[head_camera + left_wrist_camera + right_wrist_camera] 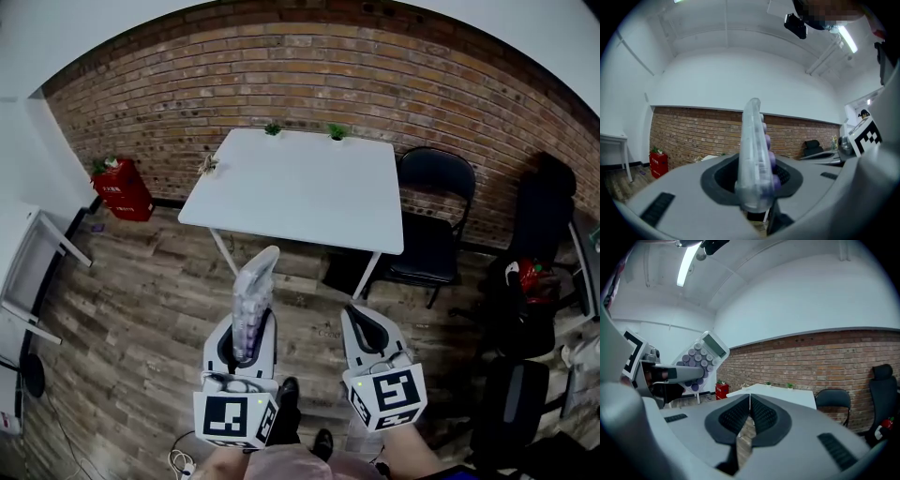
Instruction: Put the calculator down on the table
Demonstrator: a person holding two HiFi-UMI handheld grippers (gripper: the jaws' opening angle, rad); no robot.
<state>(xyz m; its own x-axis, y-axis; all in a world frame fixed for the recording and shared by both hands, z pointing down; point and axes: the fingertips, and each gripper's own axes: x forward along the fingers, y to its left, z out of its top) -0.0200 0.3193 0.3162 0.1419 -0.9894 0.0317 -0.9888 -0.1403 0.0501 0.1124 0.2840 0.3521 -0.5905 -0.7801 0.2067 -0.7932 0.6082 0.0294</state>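
**Calculator Held Above the Floor, Short of the Desk**

The left gripper (251, 330) had its fingers (717, 180) closed narrowly on the lower end of the calculator (254, 298). The calculator stood almost upright between them, tipped a little away from the person. It was in the air over the wooden floor (141, 319), on the near side of the desk (300, 192), and touched nothing but the fingers.

The left gripper view showed the calculator (754, 154) edge-on, a pale translucent body with round purple keys (768, 140) down its right side. The right gripper view caught its face (701, 360): rows of round grey-purple keys under a greenish display (714, 345). No digits or brand name could be read there.

The right gripper (360, 315) hung beside the left one, with its fingers (761, 416) pressed together and nothing between them. Each gripper carried a cube with black-and-white square markers (232, 418).

The desk was white and square. Two small green plants (273, 129) stood on its far edge, and a third sat at its left corner. A brick wall (281, 66) ran behind it. A black chair (433, 211) stood at its right edge. A red box (122, 189) sat on the floor to its left, and its white lettering was too small to read.
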